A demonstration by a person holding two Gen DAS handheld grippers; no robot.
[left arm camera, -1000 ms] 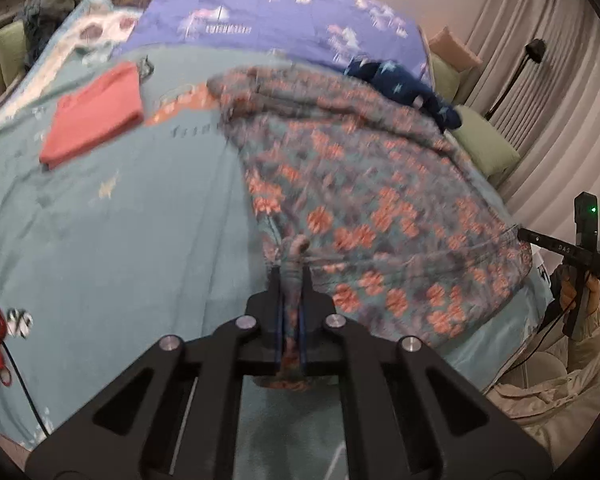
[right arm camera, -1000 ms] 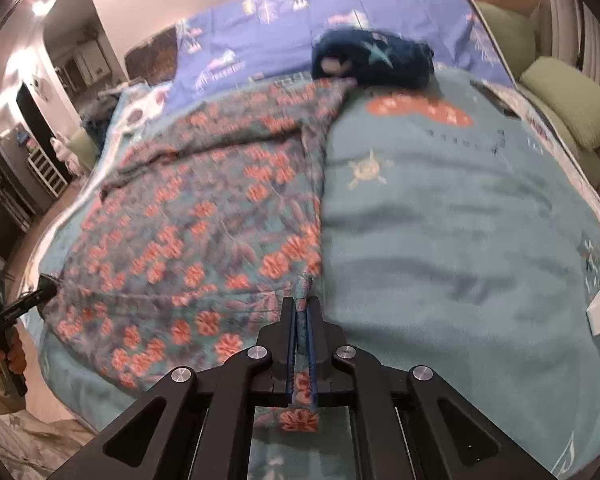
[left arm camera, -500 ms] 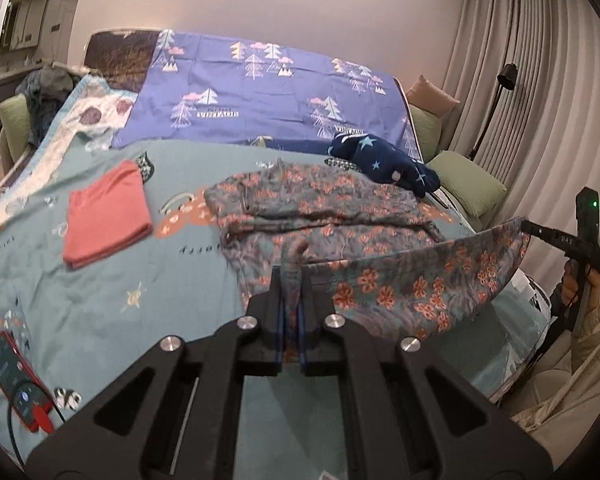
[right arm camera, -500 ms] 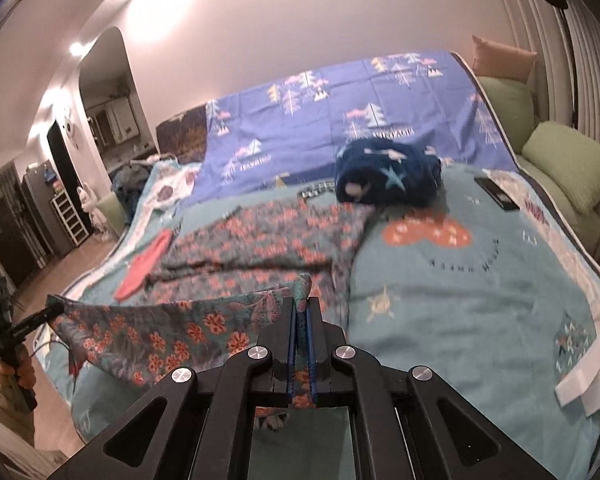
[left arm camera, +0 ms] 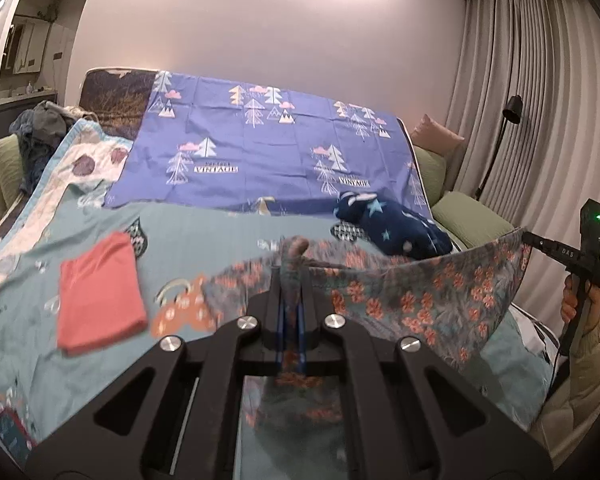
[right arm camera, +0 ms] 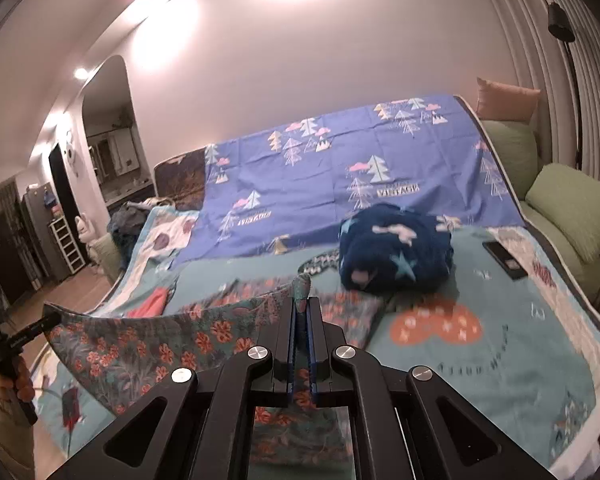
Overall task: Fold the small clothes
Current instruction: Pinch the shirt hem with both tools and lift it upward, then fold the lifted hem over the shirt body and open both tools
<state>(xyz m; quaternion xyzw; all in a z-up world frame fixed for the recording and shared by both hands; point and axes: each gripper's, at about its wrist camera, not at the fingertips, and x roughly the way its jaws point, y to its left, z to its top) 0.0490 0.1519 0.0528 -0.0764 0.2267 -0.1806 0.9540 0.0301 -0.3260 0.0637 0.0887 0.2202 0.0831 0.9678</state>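
A grey-green garment with orange flowers (left arm camera: 428, 300) hangs stretched in the air above the teal bed cover (left arm camera: 204, 240). My left gripper (left arm camera: 290, 280) is shut on one corner of its edge, a tuft of cloth poking up past the tips. The other corner is pinched in my right gripper (right arm camera: 301, 308), also shut, which appears far right in the left wrist view (left arm camera: 530, 240) with a hand below it. In the right wrist view the floral garment (right arm camera: 148, 344) sags leftward to the left gripper (right arm camera: 50, 318). Its lower part still trails on the bed.
A folded coral-red cloth (left arm camera: 98, 292) lies on the bed to the left. A dark blue starry bundle (right arm camera: 394, 256) sits near the purple tree-print sheet (left arm camera: 268, 156). A black remote (right arm camera: 504, 260) and green cushions (right arm camera: 576, 216) are at the right. A red phone (left arm camera: 10, 434) lies at the near-left edge.
Both grippers have risen with the floral garment's edge, lifting it off the bed until it hangs taut between them. The views tilted up from the bed toward the wall.
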